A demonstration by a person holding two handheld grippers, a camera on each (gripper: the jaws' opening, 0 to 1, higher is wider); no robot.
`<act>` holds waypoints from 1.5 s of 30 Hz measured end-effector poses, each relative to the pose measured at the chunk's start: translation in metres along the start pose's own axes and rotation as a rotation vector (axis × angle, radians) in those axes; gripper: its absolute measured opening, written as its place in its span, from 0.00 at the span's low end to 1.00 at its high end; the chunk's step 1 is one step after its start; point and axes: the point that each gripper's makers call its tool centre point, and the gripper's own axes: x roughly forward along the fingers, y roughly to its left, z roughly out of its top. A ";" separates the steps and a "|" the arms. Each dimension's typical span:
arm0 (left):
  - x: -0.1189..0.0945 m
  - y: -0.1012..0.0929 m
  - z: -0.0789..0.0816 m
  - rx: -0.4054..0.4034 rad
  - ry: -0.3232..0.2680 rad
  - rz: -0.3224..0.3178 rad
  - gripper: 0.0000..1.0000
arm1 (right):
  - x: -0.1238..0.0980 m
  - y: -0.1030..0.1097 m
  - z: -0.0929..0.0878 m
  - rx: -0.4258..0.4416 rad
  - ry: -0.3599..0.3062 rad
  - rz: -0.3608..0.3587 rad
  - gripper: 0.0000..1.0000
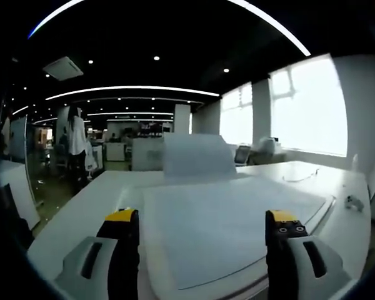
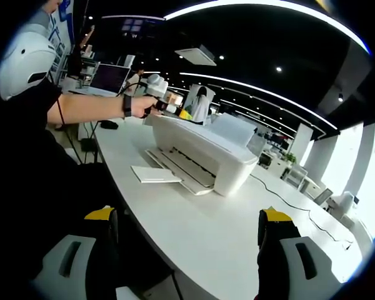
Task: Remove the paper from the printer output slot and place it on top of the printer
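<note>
Left gripper [image 1: 202,224] jaws stand apart over the printer [image 1: 237,231] top, clamped on nothing; right gripper [image 2: 187,224] jaws likewise apart above the white surface [image 2: 212,231]; farther off, paper [image 2: 155,174] lies on the printer's [image 2: 203,150] output tray.

Open-plan office: long white desks [image 2: 237,231], printer [image 2: 203,153], laptop [image 2: 109,78], strip ceiling lights [image 1: 125,90], big windows [image 1: 306,106].

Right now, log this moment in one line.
left claw: open, over printer top | right claw: open, away | paper: on top
</note>
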 end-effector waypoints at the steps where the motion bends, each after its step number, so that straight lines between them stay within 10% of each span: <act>1: 0.000 0.000 0.000 0.012 -0.003 0.003 0.89 | 0.000 0.000 0.000 0.001 0.000 0.000 0.88; 45: -0.022 0.001 0.002 0.147 -0.037 0.005 0.97 | 0.000 -0.001 0.001 0.000 -0.002 -0.006 0.88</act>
